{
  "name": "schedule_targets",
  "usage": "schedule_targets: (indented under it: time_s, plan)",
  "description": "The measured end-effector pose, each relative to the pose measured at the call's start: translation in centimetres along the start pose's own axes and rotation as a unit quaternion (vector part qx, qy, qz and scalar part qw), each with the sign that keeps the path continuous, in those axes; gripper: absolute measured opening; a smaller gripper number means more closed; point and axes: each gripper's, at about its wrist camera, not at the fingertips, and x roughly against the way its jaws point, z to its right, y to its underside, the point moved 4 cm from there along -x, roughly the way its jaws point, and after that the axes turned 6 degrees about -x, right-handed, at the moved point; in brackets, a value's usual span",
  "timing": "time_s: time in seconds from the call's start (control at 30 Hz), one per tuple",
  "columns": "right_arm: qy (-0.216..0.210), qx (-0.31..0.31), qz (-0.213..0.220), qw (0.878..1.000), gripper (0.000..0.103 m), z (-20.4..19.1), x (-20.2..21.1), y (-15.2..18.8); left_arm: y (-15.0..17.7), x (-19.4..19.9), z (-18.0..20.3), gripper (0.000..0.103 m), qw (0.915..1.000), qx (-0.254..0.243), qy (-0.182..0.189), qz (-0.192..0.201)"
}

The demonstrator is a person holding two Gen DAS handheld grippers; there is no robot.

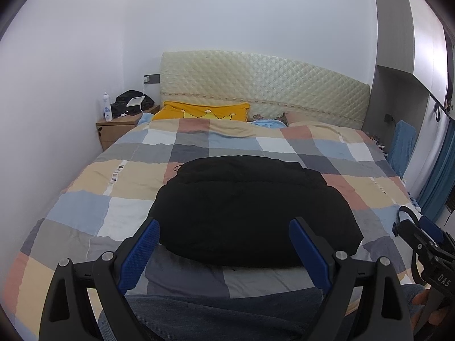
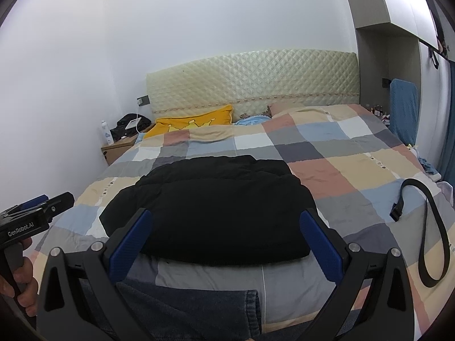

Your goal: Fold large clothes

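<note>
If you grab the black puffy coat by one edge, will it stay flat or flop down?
Probably flop: the coat looks soft and quilted, already bent into a folded bundle. Its puffy bulk suggests it is light for its size. It may slide easily across the quilt.

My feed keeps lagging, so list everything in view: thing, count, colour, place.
jacket: one, black, folded bundle near the bed's foot
quilt: one, checked beige, blue, grey, pink, over the bed
pillow: one, yellow, at the headboard
headboard: one, cream, quilted
nightstand: one, wood, left of the bed
bottle: one, white, on the nightstand
strap: one, black, on the quilt, right
jeans: one, blue, nearest edge
left gripper: open, empty
right gripper: open, empty
</note>
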Motion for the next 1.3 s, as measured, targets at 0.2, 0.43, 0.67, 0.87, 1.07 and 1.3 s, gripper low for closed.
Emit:
schedule_targets:
  time_s: [0.2, 0.43, 0.67, 0.87, 1.07, 1.3]
  plan:
    - [0.000, -0.002, -0.002, 1.000, 0.103, 0.10, -0.15, 0.00, -0.02, 0.01, -0.19, 0.093, 1.0000, 0.000, -0.002, -0.001]
    - [0.002, -0.002, -0.007, 1.000, 0.103, 0.16, -0.20, 0.14, -0.21, -0.15, -0.24, 0.093, 1.0000, -0.006, 0.002, -0.005]
    - [0.006, -0.001, -0.009, 1.000, 0.103, 0.08, -0.41, 0.06, -0.21, -0.30, -0.17, 0.093, 0.9999, -0.008, 0.005, -0.008]
    - [0.007, 0.001, -0.014, 1.000, 0.103, 0.02, -0.59, 0.18, -0.06, -0.53, -0.03, 0.093, 0.9999, -0.010, 0.006, -0.011]
    - [0.004, -0.002, -0.010, 1.000, 0.103, 0.34, -0.41, 0.28, 0.09, -0.69, -0.01, 0.093, 0.9998, -0.012, 0.000, -0.014]
    - [0.007, 0.006, -0.010, 1.000, 0.103, 0.09, -0.40, 0.67, 0.26, -0.87, 0.13, 0.093, 0.9998, -0.014, 0.004, -0.015]
